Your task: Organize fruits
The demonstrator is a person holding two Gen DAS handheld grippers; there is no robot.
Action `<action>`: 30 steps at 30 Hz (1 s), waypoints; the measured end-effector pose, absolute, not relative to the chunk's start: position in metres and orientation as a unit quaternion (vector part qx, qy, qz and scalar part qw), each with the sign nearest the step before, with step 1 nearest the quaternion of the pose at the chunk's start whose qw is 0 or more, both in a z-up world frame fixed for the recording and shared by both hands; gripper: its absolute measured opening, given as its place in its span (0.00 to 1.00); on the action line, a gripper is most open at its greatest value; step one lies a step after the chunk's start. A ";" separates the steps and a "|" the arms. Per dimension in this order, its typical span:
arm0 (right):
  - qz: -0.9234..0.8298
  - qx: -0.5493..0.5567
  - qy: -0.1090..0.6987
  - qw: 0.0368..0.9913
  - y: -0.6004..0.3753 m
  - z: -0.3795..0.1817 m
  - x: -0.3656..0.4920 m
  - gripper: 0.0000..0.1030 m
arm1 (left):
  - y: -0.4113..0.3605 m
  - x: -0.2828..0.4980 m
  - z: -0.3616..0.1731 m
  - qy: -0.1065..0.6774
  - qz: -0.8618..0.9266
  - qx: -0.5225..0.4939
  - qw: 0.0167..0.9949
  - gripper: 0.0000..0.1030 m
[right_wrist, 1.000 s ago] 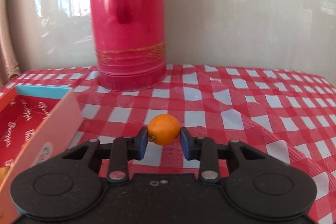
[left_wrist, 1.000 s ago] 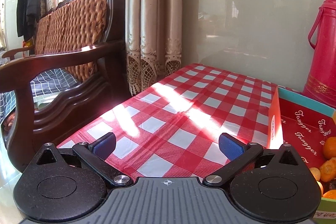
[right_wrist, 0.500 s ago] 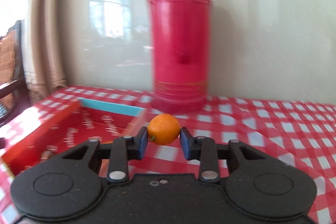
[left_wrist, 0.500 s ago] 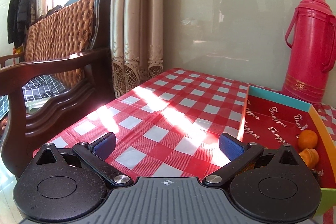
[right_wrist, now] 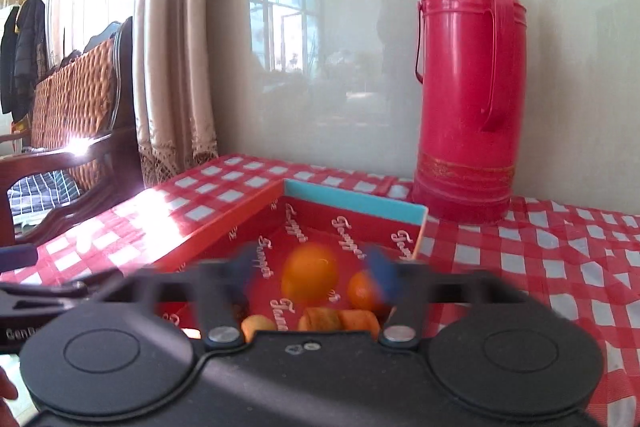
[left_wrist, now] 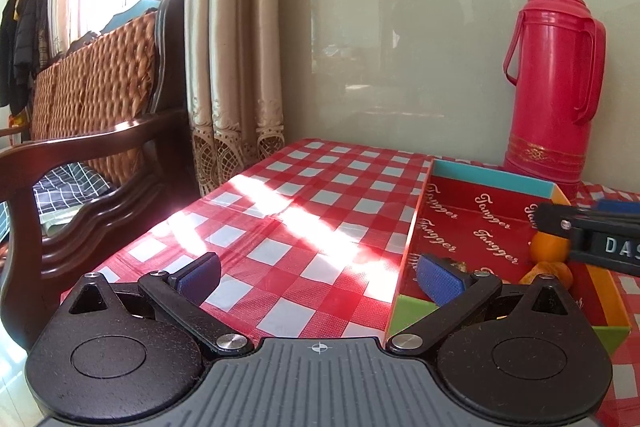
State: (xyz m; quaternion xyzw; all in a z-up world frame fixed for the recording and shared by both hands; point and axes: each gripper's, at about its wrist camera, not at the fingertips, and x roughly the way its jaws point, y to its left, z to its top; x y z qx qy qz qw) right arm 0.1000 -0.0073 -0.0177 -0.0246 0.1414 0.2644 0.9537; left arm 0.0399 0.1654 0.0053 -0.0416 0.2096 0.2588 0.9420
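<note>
Change: my right gripper (right_wrist: 312, 273) has just been opening; a second ago it pinched the orange (right_wrist: 311, 275) over the bare table (right_wrist: 560, 259), now it hangs over the box (right_wrist: 352, 201).
Right gripper: released, blue pads spread wide and blurred, not pressing on the fruit.
Orange: blurred, between the parted pads, above the red box floor; I cannot tell whether it rests there.
Box contents: another orange (right_wrist: 362, 293) and small brownish pieces (right_wrist: 340, 321) at the near end.
Left gripper (left_wrist: 316, 277): released, nothing between its pads, over the table's left part beside the box.
Flask (right_wrist: 470, 87): red, upright, just behind the box.
</note>
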 end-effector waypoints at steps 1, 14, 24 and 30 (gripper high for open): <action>0.263 -0.012 0.120 0.957 -0.008 -0.019 0.096 0.95 | 0.165 0.040 0.005 0.211 0.258 -0.039 0.942 1.00; 0.207 0.014 0.098 0.973 -0.082 0.001 0.072 0.94 | 0.133 0.030 0.026 0.191 0.205 -0.056 0.958 1.00; 0.161 0.014 0.095 0.982 -0.183 0.002 -0.041 0.94 | 0.053 -0.060 0.064 0.153 0.131 -0.038 0.979 1.00; 0.145 -0.012 0.094 0.985 -0.198 -0.017 -0.078 0.94 | 0.030 -0.102 0.058 0.144 0.129 -0.013 0.981 1.00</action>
